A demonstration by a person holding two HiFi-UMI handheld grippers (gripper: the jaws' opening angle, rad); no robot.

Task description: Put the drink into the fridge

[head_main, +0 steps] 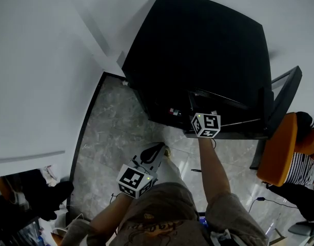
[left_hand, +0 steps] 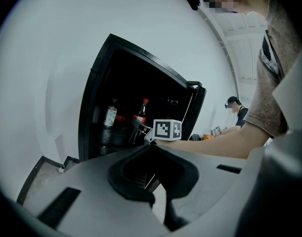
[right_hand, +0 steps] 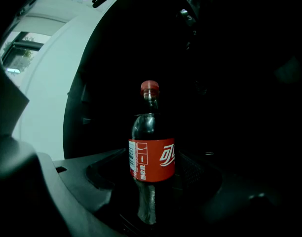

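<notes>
At 12 o'clock in head view: black fridge (head_main: pixel 198 50), door (head_main: pixel 282 99) open, standing out at 3 o'clock. Right gripper (right_hand: pixel 151 168) inside the dark cabinet. From above only its marker cube (head_main: pixel 205 125) and the bare forearm showing, just right of centre. Clamped on the cola bottle (right_hand: pixel 152 154), pads spread to bottle width at 9 and 3 o'clock of the lower body, touching it. Bottle upright, red cap at 12 o'clock, red label toward the camera, dark liquid inside. Can't tell whether the base sits on a shelf: too dark in there.

From left gripper view, same bottle just at 9 o'clock of the marker cube, within the fridge opening. Two more bottles (left_hand: pixel 110 115) further toward 9 o'clock, one white-labelled, one red-labelled, both upright.

Left gripper (left_hand: pixel 151 148) down at 7 o'clock in head view, close to the person's torso, well apart from the fridge, pointed at it. Jaws closed tip to tip, nothing between, only the hollow of the black pads.

Grey marble floor (head_main: pixel 111 132) underneath. At 4 o'clock, seated person (head_main: pixel 300 168) in a striped top on an orange chair (head_main: pixel 277 152).
</notes>
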